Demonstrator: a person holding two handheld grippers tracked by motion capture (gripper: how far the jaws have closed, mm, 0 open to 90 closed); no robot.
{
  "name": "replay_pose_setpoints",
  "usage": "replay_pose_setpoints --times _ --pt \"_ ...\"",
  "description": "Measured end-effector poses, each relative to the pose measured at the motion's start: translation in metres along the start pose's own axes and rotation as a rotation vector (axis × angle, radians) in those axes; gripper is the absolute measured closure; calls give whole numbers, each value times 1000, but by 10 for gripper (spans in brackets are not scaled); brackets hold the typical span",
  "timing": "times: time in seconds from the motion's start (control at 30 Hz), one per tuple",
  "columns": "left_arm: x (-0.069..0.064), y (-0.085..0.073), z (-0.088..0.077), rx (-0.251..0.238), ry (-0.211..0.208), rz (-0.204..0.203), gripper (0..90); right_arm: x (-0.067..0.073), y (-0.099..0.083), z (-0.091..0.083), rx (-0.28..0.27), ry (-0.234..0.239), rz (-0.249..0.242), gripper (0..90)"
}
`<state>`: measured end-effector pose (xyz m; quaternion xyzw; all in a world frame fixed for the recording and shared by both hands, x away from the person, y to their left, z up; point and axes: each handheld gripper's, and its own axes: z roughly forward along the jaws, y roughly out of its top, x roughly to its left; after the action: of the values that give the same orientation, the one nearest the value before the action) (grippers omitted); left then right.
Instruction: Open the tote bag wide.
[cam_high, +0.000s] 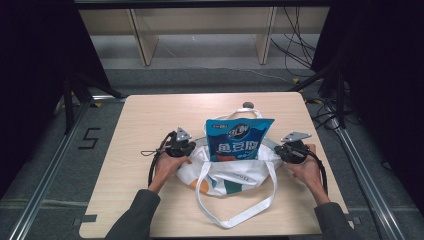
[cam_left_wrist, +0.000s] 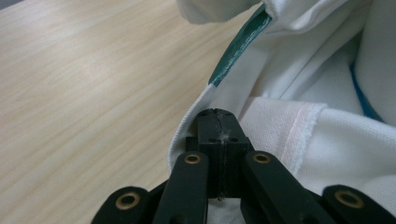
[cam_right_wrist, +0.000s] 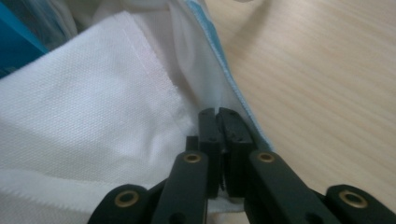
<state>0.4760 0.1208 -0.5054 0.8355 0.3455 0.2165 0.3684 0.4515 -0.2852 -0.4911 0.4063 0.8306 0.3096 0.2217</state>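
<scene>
Tote bag pinched at both sides, snack packet standing half in its mouth.

On the desk (cam_high: 150, 125), left gripper (cam_high: 179, 145) with jaws pressed together on the white tote bag (cam_high: 235, 172), pinching its hem beside a green trim (cam_left_wrist: 238, 46). In the middle, blue snack packet (cam_high: 239, 139) upright, mostly above the opening. At right, right gripper (cam_high: 291, 150) likewise clamped on a thin edge of cloth. Risks as judged: shallow bites slipping off under uneven pull; tall packet tipping out onto the desk; loose handle loop (cam_high: 235, 215) snagging.
</scene>
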Motion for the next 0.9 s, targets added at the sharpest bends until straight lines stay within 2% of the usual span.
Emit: replay_pose_setpoints --times 0.03,0.1,0.13,0.17,0.2,0.27,0.33,0.37,0.4,0.43,0.47,0.5,0.53,0.57,0.6,0.63,0.7,0.77,0.8,0.83,0.87,0.9 --pt "-2 -4 3 7 -12 -28 895 2 -5 6 2 -1 5 900" --pt "-1 -6 3 -14 -23 -67 895 2 -6 7 -12 2 15 900" --pt "-1 -4 0 -12 -23 -70 891 1 -5 5 -4 8 22 900" --pt "-1 -1 -5 -13 -25 -76 863 1 -4 4 -4 2 20 895" --pt "-3 4 -11 -31 -39 -103 790 3 -2 1 4 0 23 863" --pt "-11 14 -31 -67 -47 -91 717 7 4 -10 -2 -2 20 773" --pt "-23 22 -50 -87 -67 -75 701 11 11 -26 -85 7 -7 780" --pt "-29 24 -59 -86 -80 -45 697 15 14 -34 -109 29 -3 783" --pt "-36 25 -65 -94 -97 -39 696 19 17 -43 -129 60 4 787" --pt "-42 25 -69 -97 -119 -41 707 29 18 -56 -139 122 36 795" --pt "-49 23 -72 -100 -164 -54 707 29 18 -56 -139 122 36 795" --pt "-58 20 -72 -106 -182 -56 712 33 18 -59 -172 148 3 798" --pt "-64 16 -73 -82 -182 -22 721 41 15 -65 -160 183 23 801" --pt "-71 12 -72 -61 -168 17 712 54 8 -67 -157 194 -50 808" --pt "-74 9 -71 -50 -163 41 712 54 8 -67 -157 194 -50 808" --pt "-75 2 -69 -32 -138 73 702 63 1 -65 -123 178 -104 806" --pt "-75 -4 -65 -17 -129 65 714 65 -3 -63 -106 168 -111 808" --pt "-78 -11 -58 6 -119 80 744 70 -10 -51 -61 167 -124 842" --pt "-79 -16 -52 26 -117 87 744 70 -10 -51 -61 167 -124 842" --pt "-81 -19 -45 42 -111 77 758 78 -16 -39 8 173 -153 864" --pt "-81 -19 -45 42 -111 77 759 78 -16 -39 8 173 -153 864" --pt "-81 -18 -44 48 -109 82 760 85 -19 -29 25 150 -206 877"
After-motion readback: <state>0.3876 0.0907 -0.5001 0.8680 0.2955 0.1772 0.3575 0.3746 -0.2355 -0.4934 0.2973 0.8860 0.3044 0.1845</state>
